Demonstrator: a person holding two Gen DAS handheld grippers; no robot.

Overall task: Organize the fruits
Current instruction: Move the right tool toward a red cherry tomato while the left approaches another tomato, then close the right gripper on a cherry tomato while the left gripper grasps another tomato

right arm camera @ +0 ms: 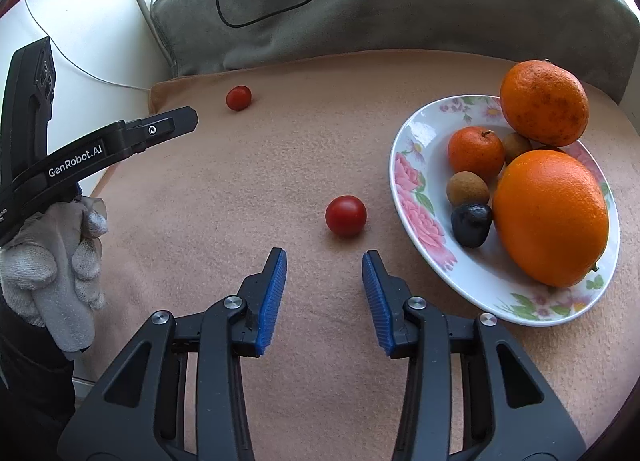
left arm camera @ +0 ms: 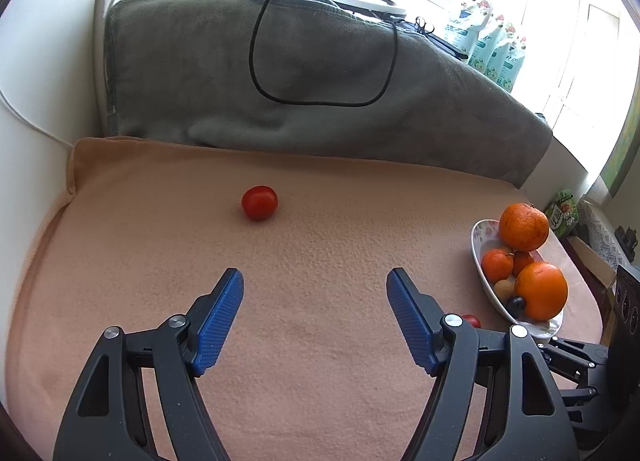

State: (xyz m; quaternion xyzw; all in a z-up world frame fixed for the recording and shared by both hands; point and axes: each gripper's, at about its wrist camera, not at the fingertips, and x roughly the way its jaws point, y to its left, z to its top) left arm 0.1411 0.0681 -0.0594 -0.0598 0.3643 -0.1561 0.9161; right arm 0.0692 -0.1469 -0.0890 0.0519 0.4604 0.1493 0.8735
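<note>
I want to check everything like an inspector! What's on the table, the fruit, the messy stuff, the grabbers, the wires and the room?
Surface: peach cloth, bare in the middle.
Job's things: flowered plate heaped with oranges and small fruit; near tomato beside it; far tomato alone.
Clutter: nothing seen on the cloth.
Grippers: left gripper open, empty; right gripper open, empty, aimed at the near tomato.
Cables: black cable looped over the grey blanket.
Surroundings: bright window, white box, packets.
</note>
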